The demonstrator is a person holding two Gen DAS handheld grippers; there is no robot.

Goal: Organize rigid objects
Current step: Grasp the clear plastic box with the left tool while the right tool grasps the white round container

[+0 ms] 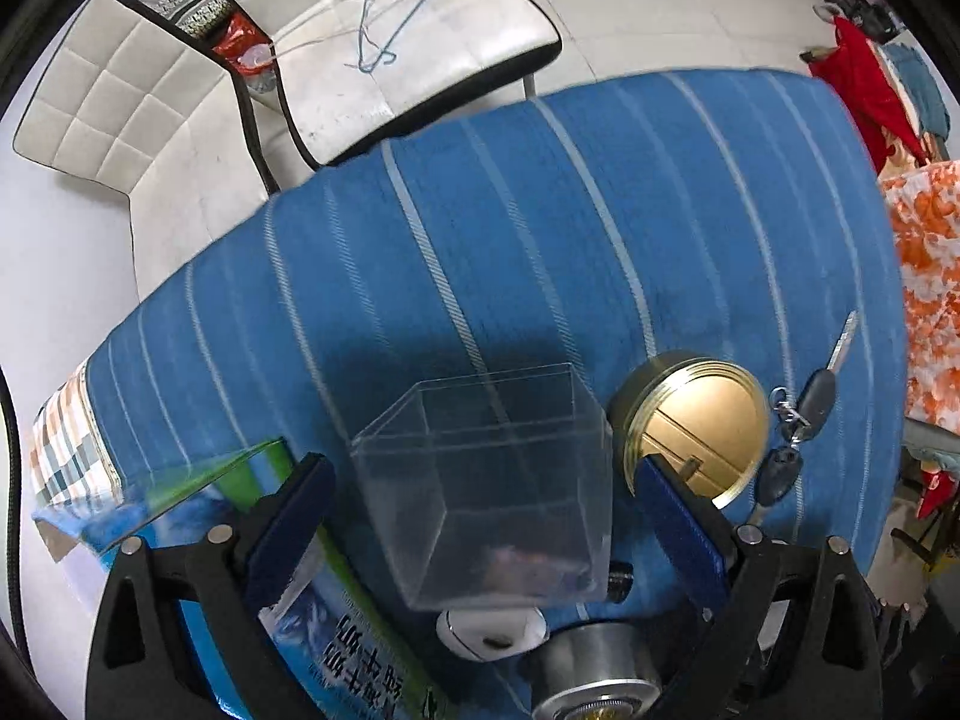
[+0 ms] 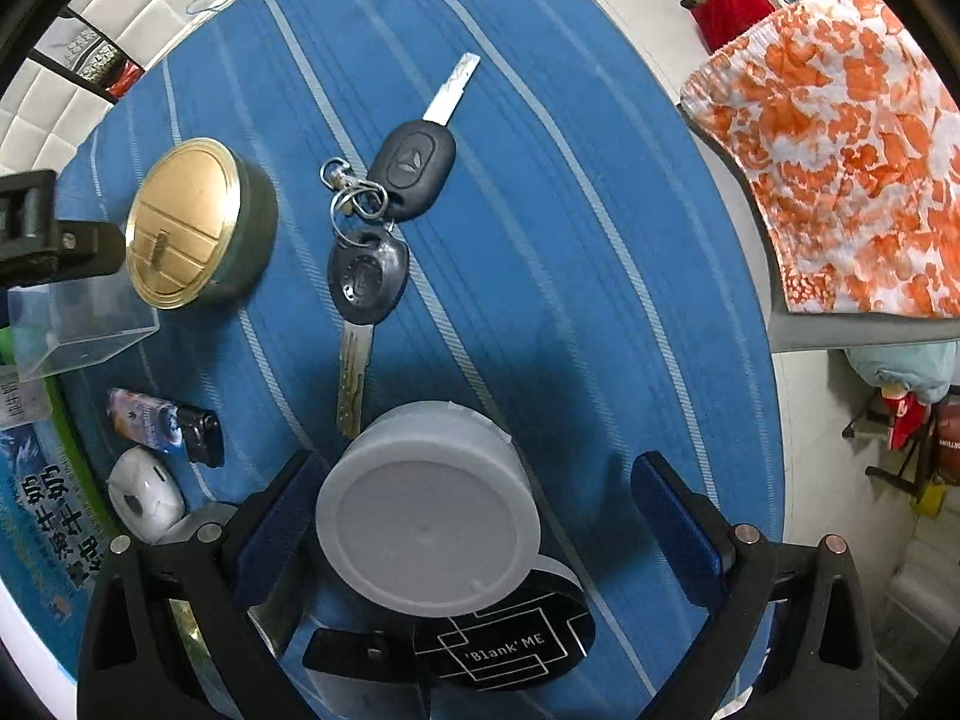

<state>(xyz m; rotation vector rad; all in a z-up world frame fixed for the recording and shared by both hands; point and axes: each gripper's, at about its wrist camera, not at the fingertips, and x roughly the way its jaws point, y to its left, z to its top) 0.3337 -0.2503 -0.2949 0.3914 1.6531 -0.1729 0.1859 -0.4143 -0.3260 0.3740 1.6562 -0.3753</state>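
- Blue striped tablecloth (image 2: 540,240) carries car keys (image 2: 384,210) and a gold tin (image 2: 198,222).
- Left gripper (image 1: 486,516) spread open around a clear plastic box (image 1: 486,480).
- Right gripper (image 2: 480,516) open around a grey round lid (image 2: 426,504).

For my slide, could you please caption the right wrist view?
Open right tongs straddle a white tub below keys.

blue striped tablecloth (image 1: 540,252), white quilted chair (image 1: 420,60)

Tablecloth (image 2: 570,240): woven cloth, matt. On it, clear box (image 1: 486,480): glossy see-through plastic. Beside the box, round tin (image 2: 198,222): brushed gold metal, dull sheen. Keys (image 2: 384,222): bare metal blades, matt black plastic heads. Grey tub (image 2: 426,504): smooth matt plastic.
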